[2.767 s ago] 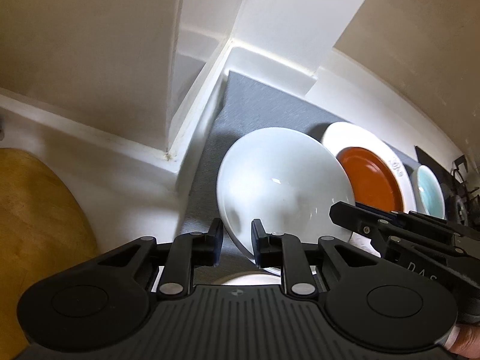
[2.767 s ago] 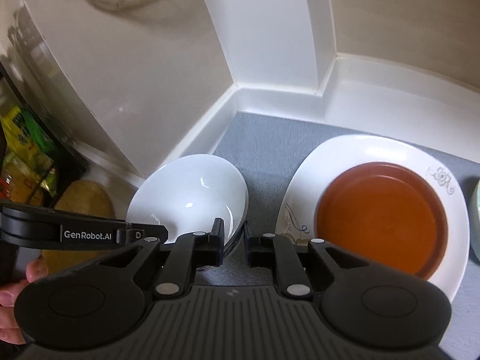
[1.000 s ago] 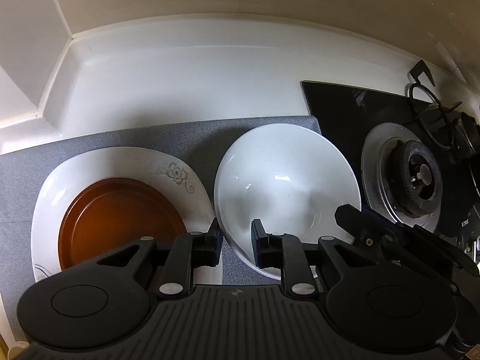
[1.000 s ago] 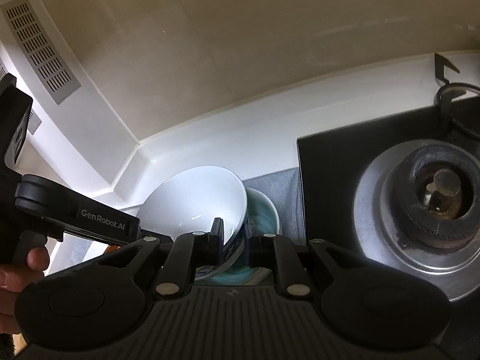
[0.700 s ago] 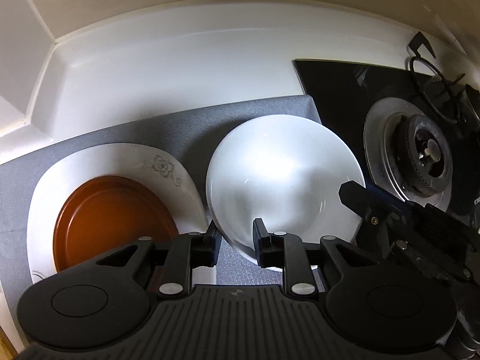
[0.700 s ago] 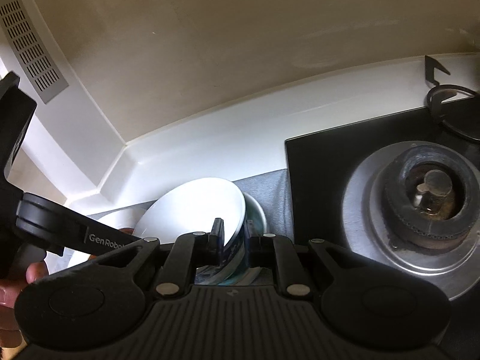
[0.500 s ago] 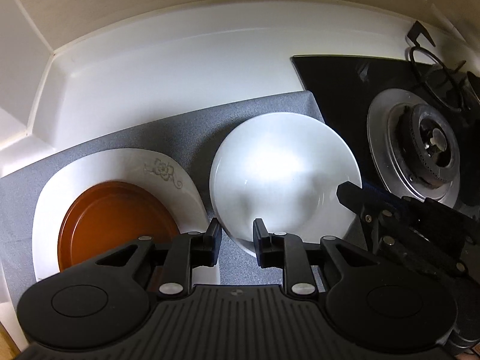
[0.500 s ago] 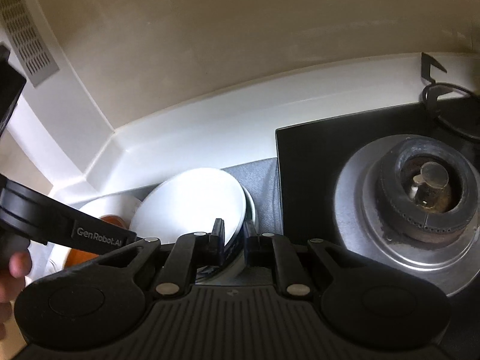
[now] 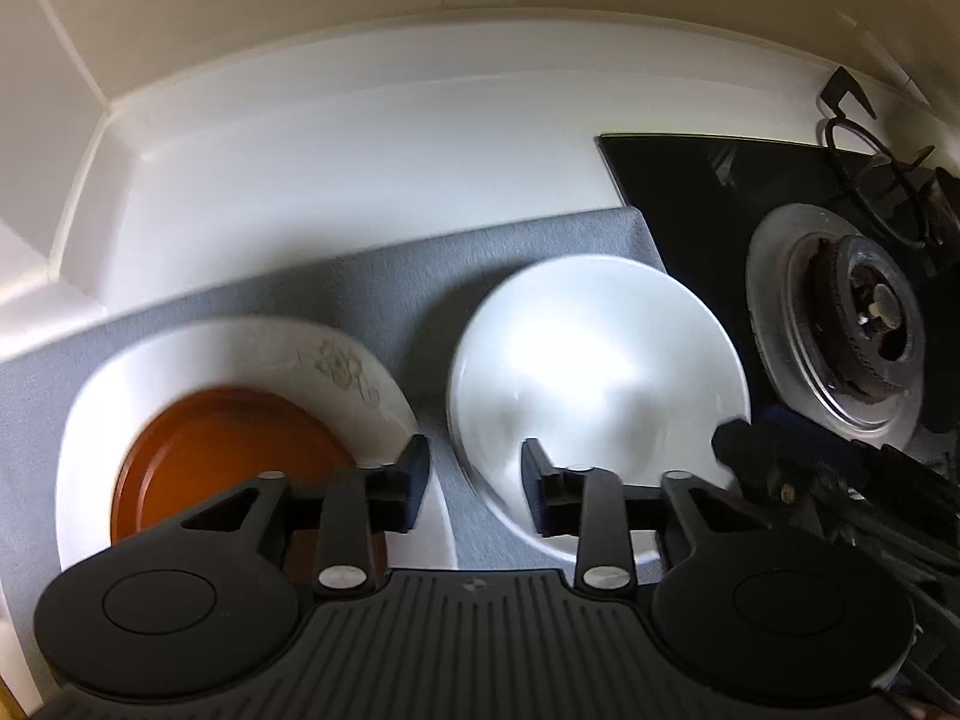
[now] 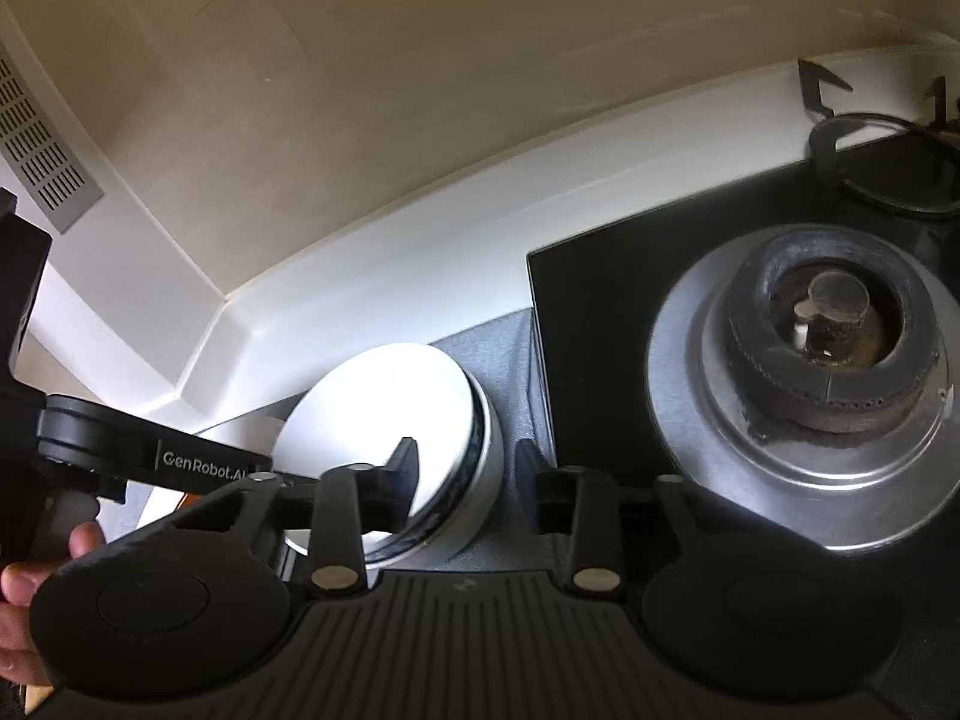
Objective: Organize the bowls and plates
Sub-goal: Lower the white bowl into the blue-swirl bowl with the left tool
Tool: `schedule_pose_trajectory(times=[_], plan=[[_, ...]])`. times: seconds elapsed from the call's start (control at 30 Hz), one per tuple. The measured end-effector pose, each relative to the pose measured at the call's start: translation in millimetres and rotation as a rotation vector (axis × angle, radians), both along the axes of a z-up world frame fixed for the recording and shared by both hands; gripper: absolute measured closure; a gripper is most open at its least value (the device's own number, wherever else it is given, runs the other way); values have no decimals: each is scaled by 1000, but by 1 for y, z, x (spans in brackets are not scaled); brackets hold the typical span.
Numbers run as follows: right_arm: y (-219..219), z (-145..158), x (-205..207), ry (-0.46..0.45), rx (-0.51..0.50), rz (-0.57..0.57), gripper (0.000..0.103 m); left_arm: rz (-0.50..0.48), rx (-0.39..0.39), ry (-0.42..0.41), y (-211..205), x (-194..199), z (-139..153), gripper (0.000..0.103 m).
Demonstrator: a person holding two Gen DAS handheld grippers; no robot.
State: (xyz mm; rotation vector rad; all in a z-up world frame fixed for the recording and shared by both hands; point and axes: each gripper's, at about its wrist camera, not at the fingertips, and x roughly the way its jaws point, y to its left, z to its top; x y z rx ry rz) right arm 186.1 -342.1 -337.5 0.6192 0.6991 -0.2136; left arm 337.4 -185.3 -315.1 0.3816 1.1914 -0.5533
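Observation:
A white bowl [image 9: 600,372] sits nested in another bowl [image 10: 480,468] on the grey mat [image 9: 390,282]; it also shows in the right wrist view [image 10: 384,402]. My left gripper [image 9: 474,480] is open, its jaws straddling the bowl's near-left rim without gripping. My right gripper [image 10: 465,477] is open at the bowl's right rim. A brown plate [image 9: 228,450] lies on a large white flowered plate [image 9: 240,348] to the left.
A black gas hob with a burner [image 9: 864,330] borders the mat on the right; it also shows in the right wrist view [image 10: 828,348]. White countertop and a beige wall run behind. A hand [image 10: 30,594] holds the left gripper.
Both grippers carried the white bowl rightwards over the mat and set it into the other bowl. Both have now opened and let go of its rim.

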Motion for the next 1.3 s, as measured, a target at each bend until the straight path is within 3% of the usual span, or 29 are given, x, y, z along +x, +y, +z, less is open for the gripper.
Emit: schedule_pose_trajectory(times=[0.03,0.13,0.2,0.23,0.37,0.53,0.63,0.7,0.77,0.8,0.93,1.07,1.3], plan=[[-1,-2,2,4,10,5,59,-12,11,-15,-3,0,-2,62],[-3,-10,7,16,42,20,59,-52,59,-84,-12,-2,-5,63],[-4,-14,12,20,70,32,61,-78,69,-115,-14,-6,-3,68],[-3,-15,13,25,83,34,63,-95,48,-100,-14,-6,-2,81],[-3,-14,14,39,78,23,71,-116,48,-95,-10,-7,-2,85],[5,-5,7,109,19,52,76,-124,20,-35,-2,-18,4,85],[3,-4,-4,106,16,50,76,-144,27,-23,-2,-30,0,83],[1,-5,-5,100,33,43,75,-153,35,-35,-4,-36,-2,78],[3,-6,1,117,5,50,73,-151,40,-21,-10,-36,-8,65],[6,-8,4,126,-12,57,72,-141,43,-19,-12,-36,-11,64],[9,-16,8,126,-32,50,73,-146,124,-71,-23,-46,-17,69],[6,-12,0,154,-5,18,79,-83,85,8,-12,-43,-9,79],[14,10,-12,144,2,6,79,-29,54,-6,2,-55,7,79]])
